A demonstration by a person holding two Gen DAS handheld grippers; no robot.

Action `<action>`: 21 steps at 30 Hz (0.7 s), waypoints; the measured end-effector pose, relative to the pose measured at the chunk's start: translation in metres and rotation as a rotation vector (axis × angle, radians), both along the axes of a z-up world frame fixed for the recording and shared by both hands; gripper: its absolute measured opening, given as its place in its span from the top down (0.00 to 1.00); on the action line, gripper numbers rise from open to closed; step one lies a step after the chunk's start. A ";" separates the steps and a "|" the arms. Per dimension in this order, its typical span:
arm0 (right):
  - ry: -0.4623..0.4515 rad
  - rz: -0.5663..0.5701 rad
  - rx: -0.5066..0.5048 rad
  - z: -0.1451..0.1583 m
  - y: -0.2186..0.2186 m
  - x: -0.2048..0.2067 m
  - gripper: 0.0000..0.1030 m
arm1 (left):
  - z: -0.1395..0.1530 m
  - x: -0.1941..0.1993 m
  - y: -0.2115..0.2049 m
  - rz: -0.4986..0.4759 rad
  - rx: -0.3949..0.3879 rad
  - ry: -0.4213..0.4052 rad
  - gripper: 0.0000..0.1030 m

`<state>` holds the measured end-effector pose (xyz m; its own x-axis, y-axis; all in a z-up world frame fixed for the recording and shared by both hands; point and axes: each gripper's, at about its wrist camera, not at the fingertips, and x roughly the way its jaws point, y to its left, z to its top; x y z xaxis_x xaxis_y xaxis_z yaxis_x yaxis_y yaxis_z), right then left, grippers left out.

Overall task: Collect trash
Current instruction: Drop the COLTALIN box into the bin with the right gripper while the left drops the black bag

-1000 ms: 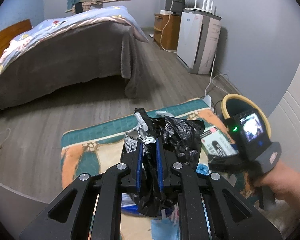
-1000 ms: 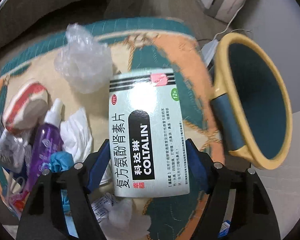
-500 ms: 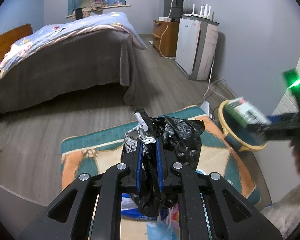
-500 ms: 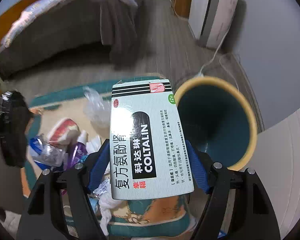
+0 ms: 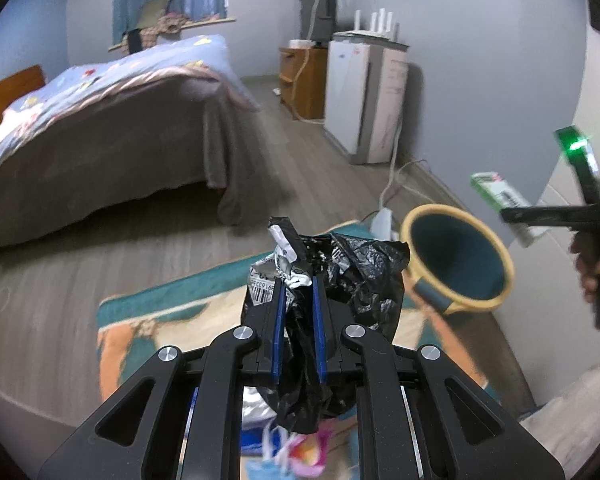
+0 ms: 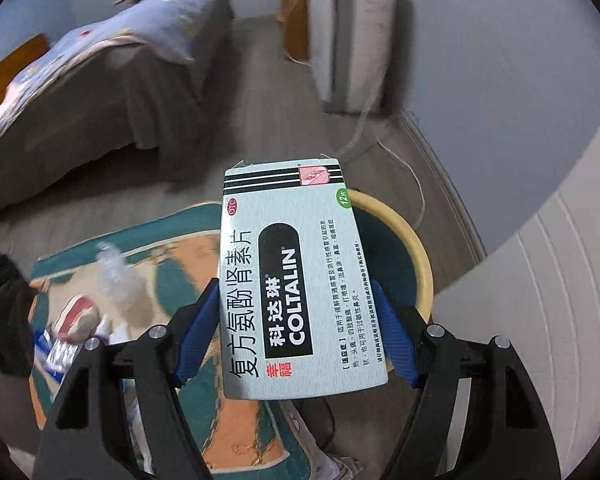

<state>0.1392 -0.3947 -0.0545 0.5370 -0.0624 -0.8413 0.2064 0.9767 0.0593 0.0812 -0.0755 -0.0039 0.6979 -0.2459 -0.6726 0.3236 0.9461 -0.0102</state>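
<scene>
left gripper (image 5: 296, 312): clamped on crumpled black bag (image 5: 356, 276) | right gripper (image 6: 296, 336): squeezing medicine box (image 6: 296, 280), hanging right above bin (image 6: 414, 264)

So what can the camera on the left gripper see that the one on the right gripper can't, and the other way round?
Only the left wrist view shows the left gripper shut on a crumpled black bag, plus the TV and the person's hand holding the other tool. Only the right wrist view shows the printed face of the medicine box clamped in the right gripper, and the litter on the rug, such as a clear plastic wad. Both show the bed, the white appliance, the rug and the yellow-rimmed bin.
</scene>
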 end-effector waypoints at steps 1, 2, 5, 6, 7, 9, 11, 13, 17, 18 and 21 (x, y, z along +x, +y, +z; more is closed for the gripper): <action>0.002 -0.013 -0.003 -0.003 -0.003 0.000 0.30 | 0.002 0.001 -0.008 -0.012 -0.004 -0.002 0.87; 0.004 -0.028 -0.015 -0.007 -0.005 0.003 0.30 | 0.004 0.003 -0.018 -0.028 -0.009 -0.004 0.87; 0.001 -0.037 -0.030 -0.010 -0.011 0.004 0.30 | 0.004 0.009 -0.049 -0.070 0.012 -0.009 0.87; 0.000 -0.038 -0.030 -0.011 -0.014 0.006 0.30 | 0.002 0.013 -0.061 -0.085 0.024 -0.005 0.87; 0.001 -0.041 -0.030 -0.013 -0.017 0.007 0.30 | 0.000 0.015 -0.069 -0.094 0.028 0.002 0.87; 0.013 -0.057 -0.036 -0.017 -0.026 0.009 0.30 | -0.004 0.023 -0.089 -0.119 0.025 0.028 0.87; 0.026 -0.085 -0.043 -0.022 -0.038 0.011 0.30 | -0.006 0.031 -0.109 -0.144 0.015 0.050 0.87; 0.036 -0.109 -0.042 -0.028 -0.047 0.013 0.30 | -0.008 0.038 -0.122 -0.165 0.013 0.057 0.87; 0.066 -0.134 -0.045 -0.042 -0.062 0.018 0.30 | -0.017 0.055 -0.151 -0.201 -0.002 0.086 0.87; 0.078 -0.149 -0.038 -0.046 -0.068 0.018 0.30 | -0.019 0.061 -0.158 -0.207 -0.012 0.097 0.87; 0.107 -0.183 -0.027 -0.056 -0.081 0.017 0.30 | -0.024 0.071 -0.178 -0.229 -0.024 0.107 0.87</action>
